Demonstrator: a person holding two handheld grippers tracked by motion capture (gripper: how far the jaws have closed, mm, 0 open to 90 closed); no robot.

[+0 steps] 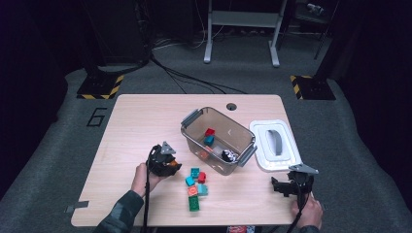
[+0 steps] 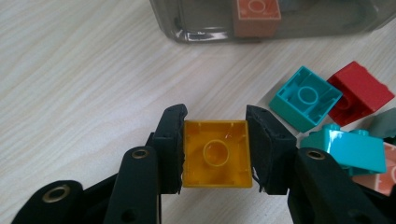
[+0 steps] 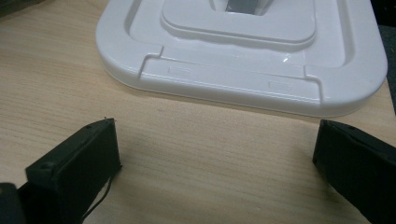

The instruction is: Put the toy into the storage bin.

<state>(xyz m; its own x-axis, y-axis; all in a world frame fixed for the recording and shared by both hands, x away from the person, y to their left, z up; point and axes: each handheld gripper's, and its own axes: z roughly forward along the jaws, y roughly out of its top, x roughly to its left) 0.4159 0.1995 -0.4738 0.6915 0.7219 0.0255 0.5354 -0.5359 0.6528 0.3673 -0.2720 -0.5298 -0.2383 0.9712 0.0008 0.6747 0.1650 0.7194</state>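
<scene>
- Nearby, right of frame: teal brick (image 2: 306, 97), red brick (image 2: 360, 92); clear bin (image 2: 205, 28) at top.
- Yellow brick (image 2: 215, 153), lower centre: clamped between left gripper (image 2: 215, 140) pads.
- Right gripper (image 3: 215, 140): released, below white lid (image 3: 243, 70).

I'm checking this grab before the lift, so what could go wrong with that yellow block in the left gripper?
1. The left gripper pinches the yellow block by its thin hollow walls, so it might twist or slip.
2. The teal block and red block lie close by; a swing could knock them.
3. The clear bin has a tall wall the block may clip.
</scene>
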